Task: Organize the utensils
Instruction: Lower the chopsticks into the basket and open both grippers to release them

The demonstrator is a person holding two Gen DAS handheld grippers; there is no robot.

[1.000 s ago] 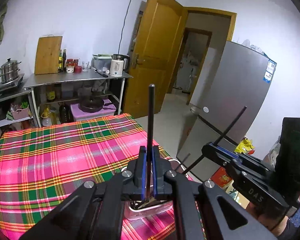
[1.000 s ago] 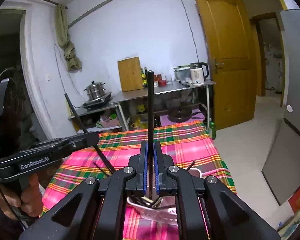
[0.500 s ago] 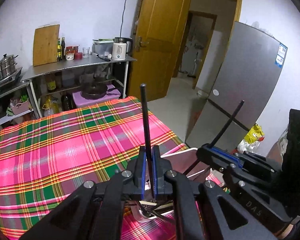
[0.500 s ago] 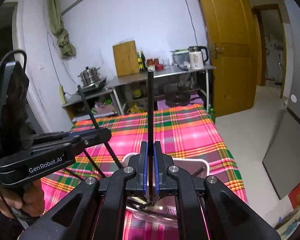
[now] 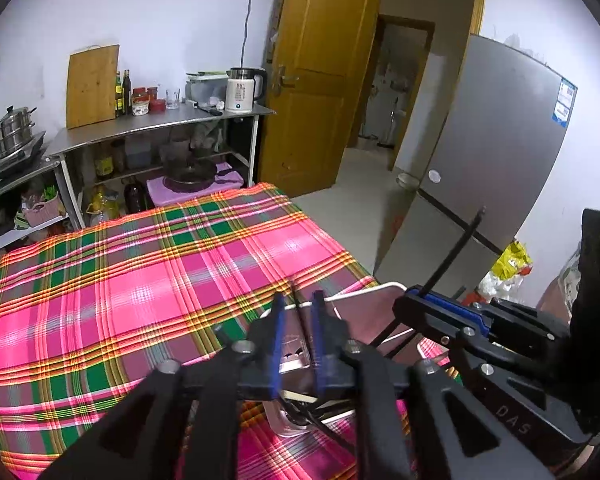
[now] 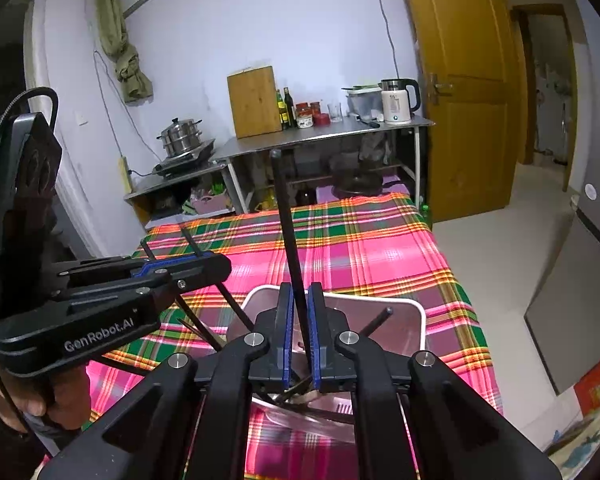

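Note:
A white utensil box [image 6: 416, 308] sits on the plaid tablecloth [image 5: 140, 288] near its front right corner, with several dark chopsticks and utensils inside [image 6: 376, 320]. My left gripper [image 5: 298, 300] hangs over the box with its jaws parted; a thin black chopstick [image 5: 300, 312] stands loose in the gap. It also shows in the right wrist view [image 6: 204, 262]. My right gripper [image 6: 300, 292] is over the box, jaws slightly apart, with a black chopstick [image 6: 286, 216] leaning between them. In the left wrist view the right gripper [image 5: 420, 300] has that chopstick [image 5: 456, 252] sticking up.
A steel shelf unit [image 5: 160, 128] with kettle, cutting board, bottles and pots stands behind the table. A wooden door [image 5: 320, 72] and grey fridge [image 5: 480, 168] are to the right. The table's right edge [image 6: 460, 280] drops to the floor.
Both grippers came down over the box. The left jaws opened and its chopstick slid down into the box. The right jaws loosened and its chopstick now leans.

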